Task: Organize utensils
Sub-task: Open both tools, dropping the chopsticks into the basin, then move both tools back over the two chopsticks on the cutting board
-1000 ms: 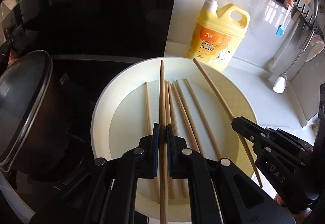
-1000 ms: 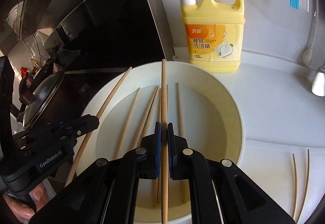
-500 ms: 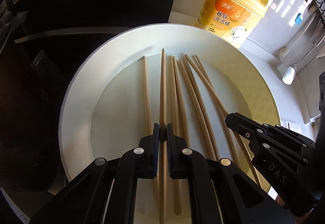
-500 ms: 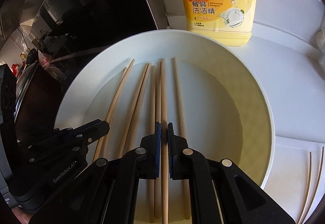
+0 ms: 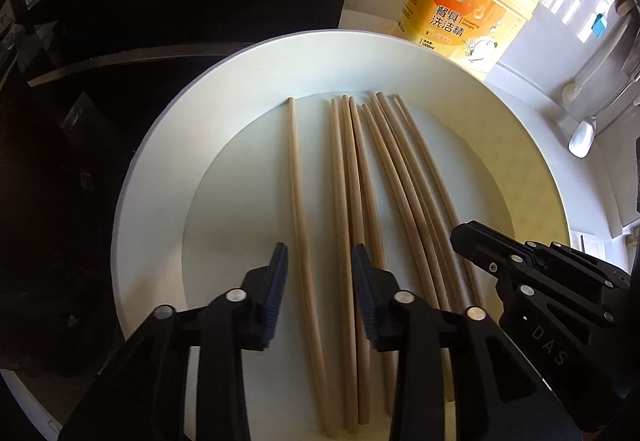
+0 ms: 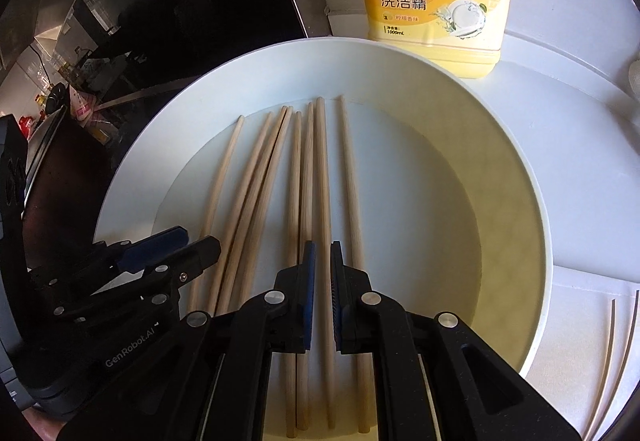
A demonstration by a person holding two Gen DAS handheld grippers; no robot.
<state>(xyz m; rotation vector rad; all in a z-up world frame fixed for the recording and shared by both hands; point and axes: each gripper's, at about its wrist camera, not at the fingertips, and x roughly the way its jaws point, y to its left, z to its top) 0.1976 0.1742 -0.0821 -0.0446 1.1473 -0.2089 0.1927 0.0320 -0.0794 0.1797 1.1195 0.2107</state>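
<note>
Several wooden chopsticks [image 5: 360, 201] lie side by side in a wide white bowl [image 5: 160, 145]. My left gripper [image 5: 319, 261] hangs just over them with its jaws opening. Two chopsticks lie in the gap below it and the pads press on neither. My right gripper [image 6: 323, 247] is shut on one chopstick [image 6: 322, 169], whose far end rests on the floor of the bowl [image 6: 520, 161]. The right gripper [image 5: 480, 245] also shows at the right of the left wrist view. In the right wrist view the left gripper [image 6: 196, 239] stands open at the left.
A yellow dish-soap bottle [image 5: 468, 13] stands on the white counter right behind the bowl. A black glass hob [image 5: 160, 1] fills the left. Ladles and spoons [image 5: 584, 133] hang at the far right. Two thin sticks [image 6: 616, 353] lie on the counter right of the bowl.
Both grippers came down toward the bowl, and their raised chopsticks now lie inside it. The left jaws opened and let go of their chopstick. The right jaws stayed shut.
</note>
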